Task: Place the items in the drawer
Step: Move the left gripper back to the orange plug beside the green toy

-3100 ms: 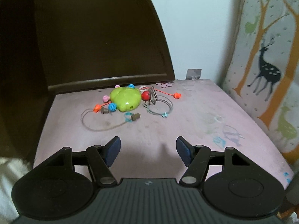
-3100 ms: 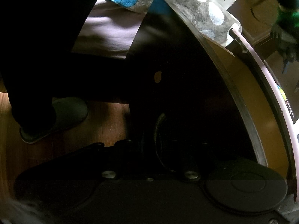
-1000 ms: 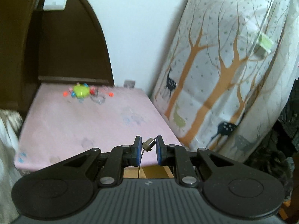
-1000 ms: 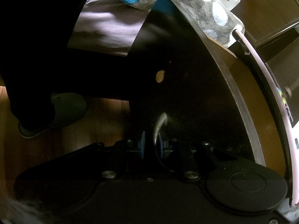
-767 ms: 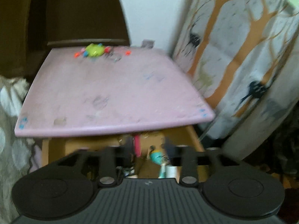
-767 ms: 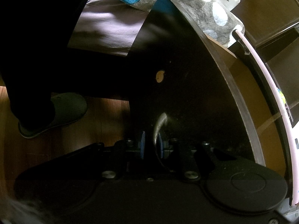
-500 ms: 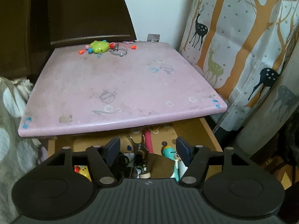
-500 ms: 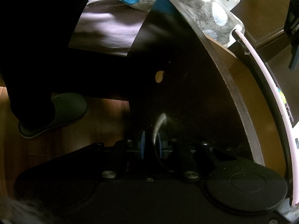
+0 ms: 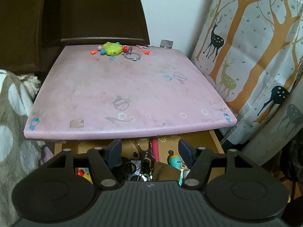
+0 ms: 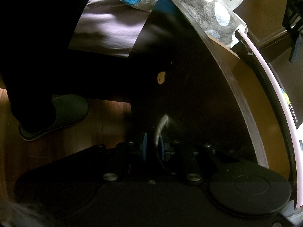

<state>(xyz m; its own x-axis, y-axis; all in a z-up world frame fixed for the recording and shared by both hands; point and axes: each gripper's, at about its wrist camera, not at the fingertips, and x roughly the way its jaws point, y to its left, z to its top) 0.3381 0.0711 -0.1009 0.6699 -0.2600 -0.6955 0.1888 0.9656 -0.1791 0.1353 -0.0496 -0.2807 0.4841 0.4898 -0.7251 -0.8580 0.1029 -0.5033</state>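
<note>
Since a second ago the left hand-held gripper (image 9: 149, 147) has let go of the small metal-tipped cord it pinched and has dropped from above the pink counter (image 9: 132, 87) to the open drawer (image 9: 214, 141) below the counter's front edge; its blue pads now stand wide apart with nothing between them. Beneath them the drawer is crowded with small things: a pink stick, a teal-capped figure (image 9: 175, 160), dark tangled bits and a brown cloth; the released cord cannot be told apart among them. At the counter's far edge lie a green toy (image 9: 112, 49) with coloured beads and a wire ring (image 9: 132, 56) just beside it. The right hand-held gripper (image 10: 152, 147) has not moved: its pads are narrow, clamped on the metal drawer handle (image 10: 161, 126) of the dark drawer front (image 10: 189, 79). A slippered foot (image 10: 56, 113) stands on the wooden floor beside it.
</note>
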